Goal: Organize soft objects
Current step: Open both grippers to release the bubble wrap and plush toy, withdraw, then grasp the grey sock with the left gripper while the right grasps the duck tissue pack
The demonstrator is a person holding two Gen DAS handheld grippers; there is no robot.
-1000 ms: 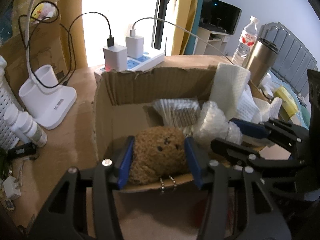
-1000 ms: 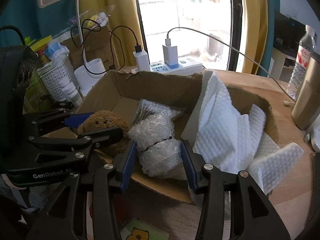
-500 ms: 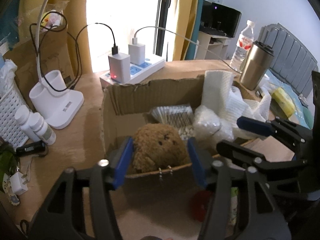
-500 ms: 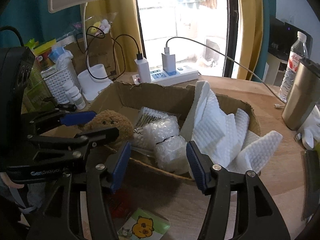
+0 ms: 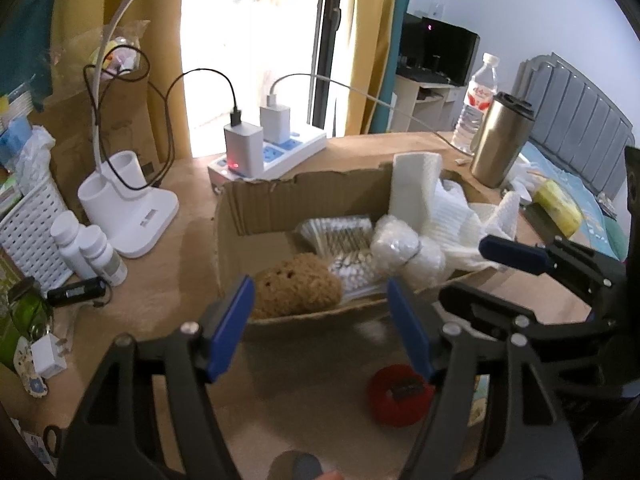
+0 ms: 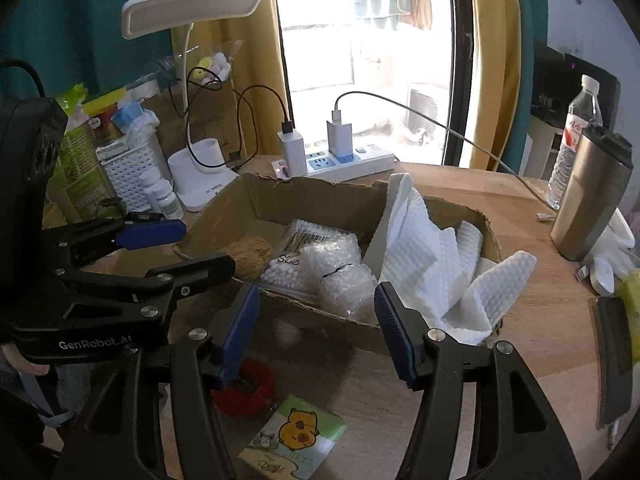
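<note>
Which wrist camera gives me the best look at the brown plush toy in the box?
Left wrist: the brown plush toy lies fully exposed, face visible. Right wrist shows only its fuzzy top edge behind the left gripper's finger.

Daylight is pouring through the window (image 6: pixel 360 60) behind the desk, blowing out to white glare in both views, while the near gripper arms are sitting in dim shadow, slightly soft, and the fisheye is bending everything toward black corners.

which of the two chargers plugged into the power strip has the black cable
The nearer, greyish charger with the black cable; the white charger behind it carries a white cable.
</note>
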